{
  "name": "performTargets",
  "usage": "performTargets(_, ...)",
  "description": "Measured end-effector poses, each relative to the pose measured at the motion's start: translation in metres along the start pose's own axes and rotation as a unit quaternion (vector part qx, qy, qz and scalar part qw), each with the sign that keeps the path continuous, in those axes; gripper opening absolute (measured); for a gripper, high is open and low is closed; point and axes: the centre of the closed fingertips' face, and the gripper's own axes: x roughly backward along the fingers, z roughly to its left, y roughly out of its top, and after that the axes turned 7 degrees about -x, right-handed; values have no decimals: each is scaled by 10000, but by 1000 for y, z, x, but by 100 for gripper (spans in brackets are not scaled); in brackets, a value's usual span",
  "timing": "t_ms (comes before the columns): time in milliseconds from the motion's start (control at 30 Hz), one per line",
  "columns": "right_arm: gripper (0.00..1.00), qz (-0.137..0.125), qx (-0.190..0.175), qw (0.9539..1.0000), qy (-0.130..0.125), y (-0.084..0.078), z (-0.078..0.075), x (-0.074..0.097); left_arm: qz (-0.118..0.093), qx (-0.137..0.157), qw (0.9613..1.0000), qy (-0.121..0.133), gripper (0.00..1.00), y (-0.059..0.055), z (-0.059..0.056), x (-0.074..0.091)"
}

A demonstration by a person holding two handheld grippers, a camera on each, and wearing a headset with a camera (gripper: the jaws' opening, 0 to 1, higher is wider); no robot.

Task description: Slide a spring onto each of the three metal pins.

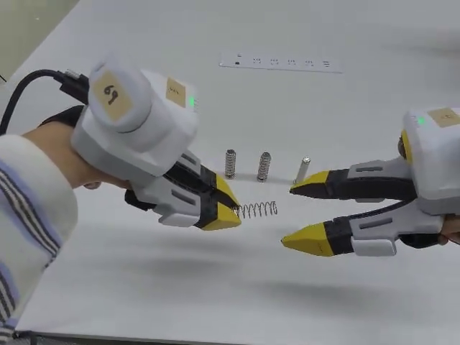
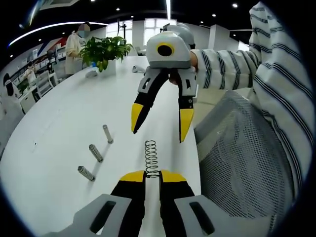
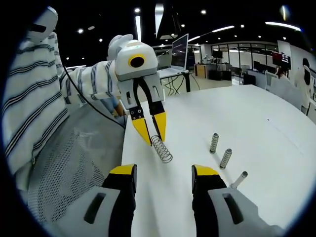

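Observation:
My left gripper (image 1: 231, 209) is shut on one end of a loose spring (image 1: 257, 210), held level above the white table (image 1: 215, 273); the spring (image 2: 151, 158) sticks out past its tips (image 2: 152, 175). Behind it stand three pins: two wear springs (image 1: 230, 163) (image 1: 264, 166), the third pin (image 1: 302, 170) is bare. My right gripper (image 1: 295, 215) is open, its tips facing the spring's free end from the right, upper tip just in front of the bare pin. The right gripper view shows the spring (image 3: 161, 148), the left gripper (image 3: 149, 130) and the bare pin (image 3: 239, 179).
A white power strip (image 1: 280, 62) lies at the far side of the table. A mesh chair back (image 2: 242, 163) stands beside the table edge near the person. A potted plant (image 2: 103, 49) sits at the table's far end in the left gripper view.

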Motion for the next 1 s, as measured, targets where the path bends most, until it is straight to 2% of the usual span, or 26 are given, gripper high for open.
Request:
performTargets(100, 41, 110, 181, 9997, 115, -1, 3, -4, -13, -33, 10000, -45, 2, 1, -2, -1)
performTargets(167, 37, 140, 245, 9995, 146, 0, 4, -6, -7, -47, 10000, -66, 2, 1, -3, -1)
performTargets(267, 31, 24, 263, 9993, 272, 6, 8, -7, -13, -56, 9999, -88, 2, 1, -6, -2)
performTargets(367, 30, -12, 304, 9991, 287, 9, 8, -8, -52, -65, 9999, -108, 2, 2, -8, -3)
performTargets(467, 27, 160, 443, 9984, 313, 4, 8, -10, -76, -51, 9999, -115, 2, 2, -8, -3)
performTargets(600, 18, 229, 436, 9981, 369, 0, 8, -11, -147, 30, 9998, -106, 2, 4, -9, -4)
performTargets(733, 18, 182, 429, 9982, 375, 2, 9, -10, -89, -14, 9999, -136, 2, 1, -11, -6)
performTargets(1000, 10, 258, 448, 9977, 433, -1, 9, -10, -142, -6, 9997, -175, 2, 2, -13, -8)
